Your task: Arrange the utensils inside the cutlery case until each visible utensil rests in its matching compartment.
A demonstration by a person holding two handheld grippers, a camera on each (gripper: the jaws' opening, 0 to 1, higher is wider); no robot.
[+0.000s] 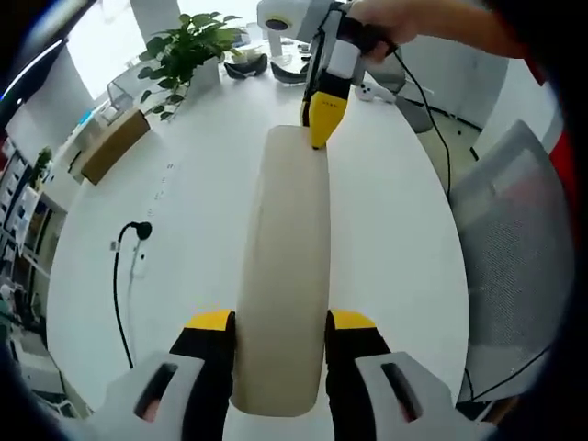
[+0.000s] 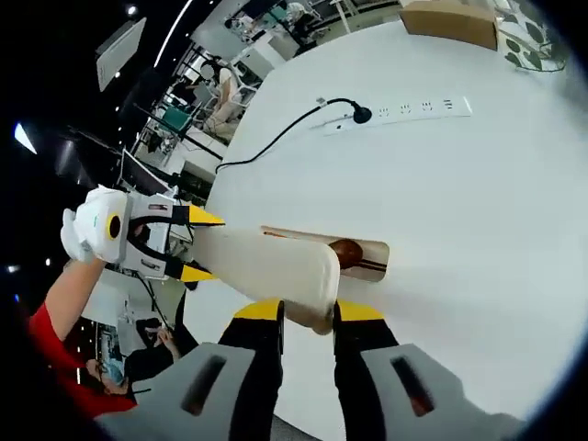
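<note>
lid [image 1: 280, 276] of cutlery case [image 2: 367, 262]: long axis spans both grippers, raised off the base | left gripper [image 1: 279, 323]: clamped on near end | right gripper [image 2: 306, 312]: clamped on far end | wooden utensil [image 2: 349, 254]: in open base on white table [image 2: 478, 211]

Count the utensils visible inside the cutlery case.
1: a wooden spoon lies at the open end of the cutlery case, showing past the lifted lid. Others may be hidden beneath the lid.

Long beige cutlery case [image 1: 283, 276] on white table, lid slid partly open
</note>
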